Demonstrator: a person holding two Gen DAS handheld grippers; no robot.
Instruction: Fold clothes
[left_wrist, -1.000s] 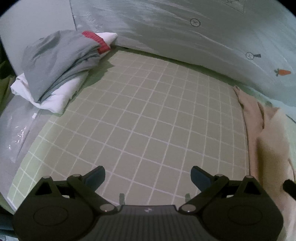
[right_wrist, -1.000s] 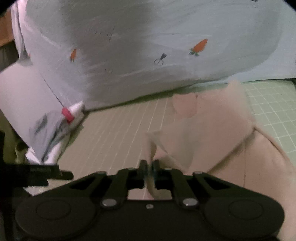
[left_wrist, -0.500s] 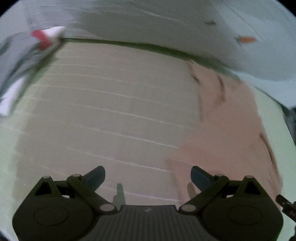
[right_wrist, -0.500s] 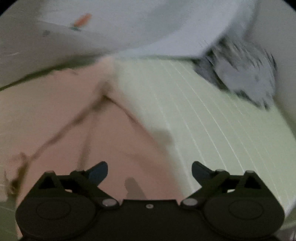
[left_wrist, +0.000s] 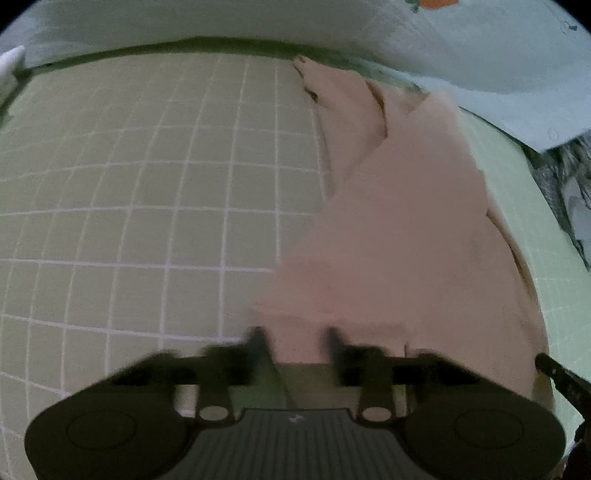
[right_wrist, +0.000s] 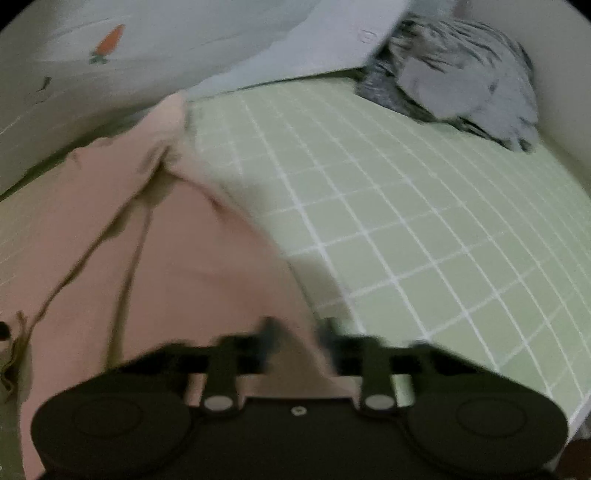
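Left gripper low over the near hem of the pink garment, fingers blurred but with a clear gap between them, cloth showing through that gap; no pinch visible. Right gripper likewise parted and blurred, straddling the garment's near right edge where cloth meets the gridded mat. Risk here: closing while blurred with motion, catching one layer only, or nipping the mat beside the cloth. Further out, garment spread along the mat's right half, rumpled, with creases and an overlapped flap toward the far edge. Risk: lifting the near hem with those wrinkles in place, baking a skewed fold in. Beyond, carrot-print sheet along the far edge and a grey striped bundle at the far right corner; possible snag if dragged that way.
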